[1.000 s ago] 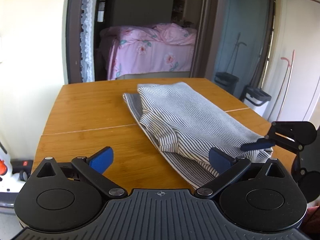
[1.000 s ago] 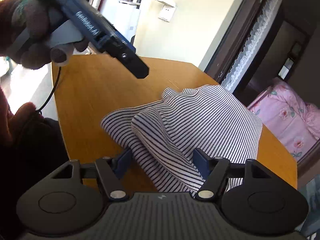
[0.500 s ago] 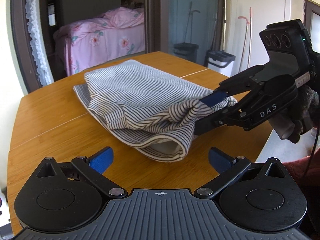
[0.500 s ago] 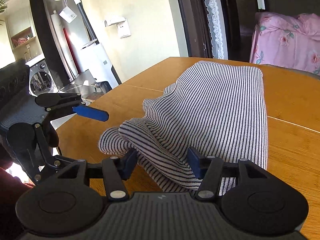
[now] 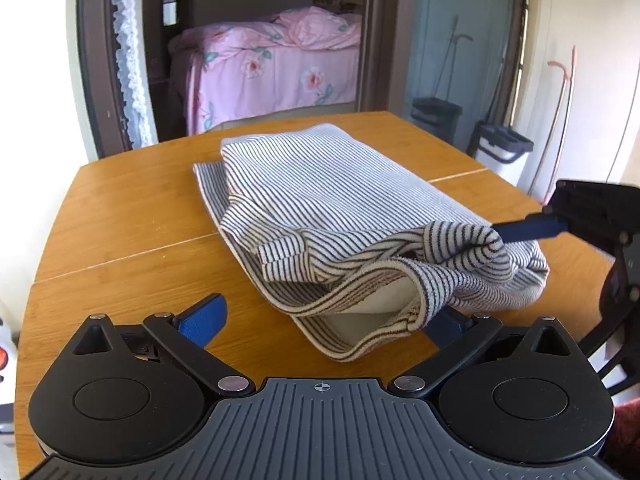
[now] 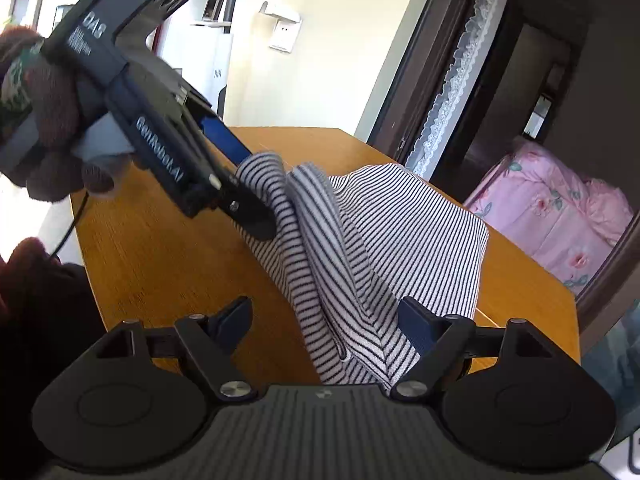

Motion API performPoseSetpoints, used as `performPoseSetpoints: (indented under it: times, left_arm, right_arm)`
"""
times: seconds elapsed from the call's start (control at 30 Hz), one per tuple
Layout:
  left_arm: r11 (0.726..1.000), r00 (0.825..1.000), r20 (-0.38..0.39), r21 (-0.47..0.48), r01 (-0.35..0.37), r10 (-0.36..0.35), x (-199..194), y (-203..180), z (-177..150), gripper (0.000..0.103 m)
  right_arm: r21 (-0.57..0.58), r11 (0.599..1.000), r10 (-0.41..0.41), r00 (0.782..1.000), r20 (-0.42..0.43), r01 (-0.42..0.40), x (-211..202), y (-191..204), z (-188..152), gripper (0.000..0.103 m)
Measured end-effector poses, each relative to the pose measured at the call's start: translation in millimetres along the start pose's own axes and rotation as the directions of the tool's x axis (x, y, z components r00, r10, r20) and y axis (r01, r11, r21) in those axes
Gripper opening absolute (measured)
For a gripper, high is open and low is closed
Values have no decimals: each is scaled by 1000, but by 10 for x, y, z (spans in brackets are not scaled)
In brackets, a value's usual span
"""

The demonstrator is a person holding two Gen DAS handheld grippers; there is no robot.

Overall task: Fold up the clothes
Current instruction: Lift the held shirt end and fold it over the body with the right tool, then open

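Note:
A black-and-white striped garment (image 5: 340,196) lies folded on the wooden table (image 5: 120,220). My left gripper (image 5: 324,320) is open at its near hem, and the right finger is tucked behind the loose edge. From the right, a blue finger (image 5: 528,230) of my right gripper pokes into a raised corner of the cloth. In the right wrist view, my right gripper (image 6: 326,316) is open with a bunched fold of the garment (image 6: 400,240) between its fingers. A gloved hand (image 6: 44,128) holds the left gripper there, and the cloth rises up against its blue finger (image 6: 228,140).
Beyond the table's far edge a doorway shows a bed with a pink floral cover (image 5: 272,68). Two bins (image 5: 436,112) (image 5: 504,146) stand off the right side. A seam (image 5: 132,254) crosses the tabletop. A white appliance (image 6: 216,56) stands by the wall.
My left gripper has closed in on the near hem, which now lies between its fingers. The near corner of the cloth has lifted. My right gripper's fingers have spread slightly wider.

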State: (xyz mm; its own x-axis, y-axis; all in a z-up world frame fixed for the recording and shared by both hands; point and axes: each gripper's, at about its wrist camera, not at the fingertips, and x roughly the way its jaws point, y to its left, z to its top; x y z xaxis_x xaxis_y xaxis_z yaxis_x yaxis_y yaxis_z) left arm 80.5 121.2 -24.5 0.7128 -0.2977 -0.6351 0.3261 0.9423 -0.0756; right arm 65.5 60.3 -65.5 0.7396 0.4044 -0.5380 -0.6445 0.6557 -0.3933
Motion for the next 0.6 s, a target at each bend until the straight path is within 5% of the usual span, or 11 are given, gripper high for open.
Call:
performPoseSetpoints:
  times: [0.1, 0.17, 0.37, 0.47, 0.6]
  left_arm:
    - [999, 1000, -10, -46, 18, -18, 28, 42, 38, 103]
    - [999, 1000, -17, -48, 25, -26, 22, 66, 41, 103]
    - [994, 992, 93, -56, 92, -87, -358, 261, 113, 103]
    - [993, 988, 155, -109, 42, -25, -402, 443, 273, 103]
    - [996, 992, 127, -82, 37, -27, -14, 517, 526, 103]
  right_arm:
    - [-5, 999, -39, 999, 11, 39, 81, -11, 8, 79]
    - [-6, 999, -52, 999, 13, 52, 110, -40, 20, 50]
    - [-75, 997, -38, 999, -18, 36, 104, -103, 63, 38]
    - [-141, 990, -30, 999, -42, 23, 100, -89, 79, 35]
    - [-240, 971, -25, 997, -68, 8, 25, -87, 143, 27]
